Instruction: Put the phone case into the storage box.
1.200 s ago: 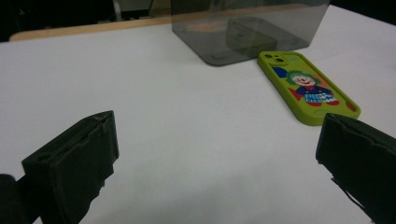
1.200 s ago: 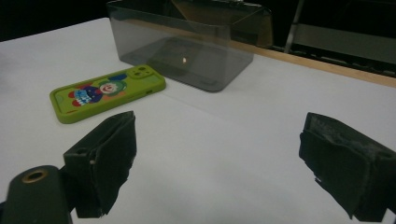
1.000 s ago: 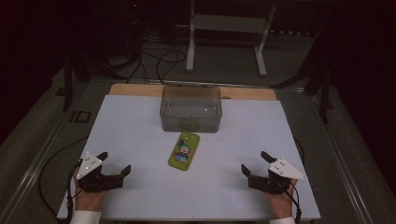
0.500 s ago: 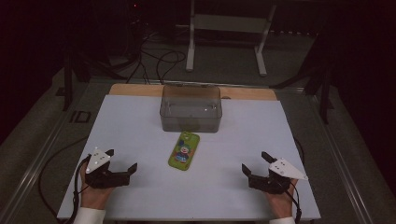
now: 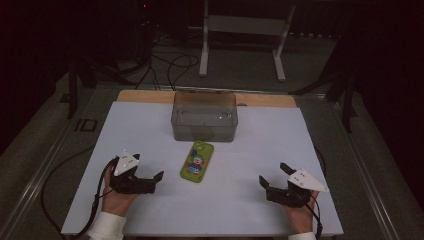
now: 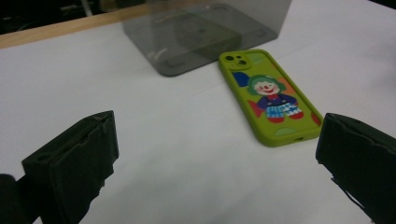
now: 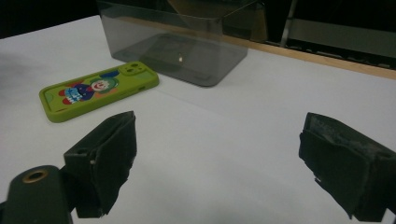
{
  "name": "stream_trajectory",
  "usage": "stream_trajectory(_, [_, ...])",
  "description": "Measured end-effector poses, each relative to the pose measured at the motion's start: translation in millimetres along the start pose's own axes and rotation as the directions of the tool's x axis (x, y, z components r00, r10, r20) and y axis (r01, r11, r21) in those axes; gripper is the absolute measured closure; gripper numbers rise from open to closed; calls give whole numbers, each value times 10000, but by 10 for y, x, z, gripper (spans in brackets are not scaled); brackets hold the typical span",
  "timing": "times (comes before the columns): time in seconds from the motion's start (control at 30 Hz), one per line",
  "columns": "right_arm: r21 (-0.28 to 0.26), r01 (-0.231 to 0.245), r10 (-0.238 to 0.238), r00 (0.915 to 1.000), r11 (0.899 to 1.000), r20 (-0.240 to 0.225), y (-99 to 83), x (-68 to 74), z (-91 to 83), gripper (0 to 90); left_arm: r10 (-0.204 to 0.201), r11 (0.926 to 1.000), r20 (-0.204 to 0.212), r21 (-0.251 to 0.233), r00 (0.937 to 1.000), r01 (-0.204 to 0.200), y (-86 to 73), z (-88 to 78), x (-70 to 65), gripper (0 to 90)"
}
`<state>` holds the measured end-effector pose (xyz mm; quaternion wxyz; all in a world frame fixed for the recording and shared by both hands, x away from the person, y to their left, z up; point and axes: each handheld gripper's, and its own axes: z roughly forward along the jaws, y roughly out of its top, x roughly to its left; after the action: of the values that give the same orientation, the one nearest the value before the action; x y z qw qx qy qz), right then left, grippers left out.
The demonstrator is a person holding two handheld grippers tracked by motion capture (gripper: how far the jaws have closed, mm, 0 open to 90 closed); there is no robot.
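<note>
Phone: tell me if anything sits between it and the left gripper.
Nothing visible does. Bare white table lies between the open left gripper and the phone. The bin stands beyond the phone, not in the path.

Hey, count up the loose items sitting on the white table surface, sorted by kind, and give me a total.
Green phone with a clown picture on its case, lying flat: 1
Clear grey plastic box, nothing visible inside: 1
Total: 2
</note>
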<state>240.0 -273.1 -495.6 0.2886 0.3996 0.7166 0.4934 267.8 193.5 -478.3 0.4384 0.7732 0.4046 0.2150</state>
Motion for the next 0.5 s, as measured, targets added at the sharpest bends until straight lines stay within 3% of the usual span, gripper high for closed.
stream_trajectory(0.33, [51,-15,15,10000,10000,55,-7,-7,14,112,272,9990,140,354,9995,-276,101,269,-63,0])
stream_trajectory(0.5, [65,-15,15,10000,10000,67,-9,-9,14,112,220,9973,322,697,9992,-242,135,377,-78,0])
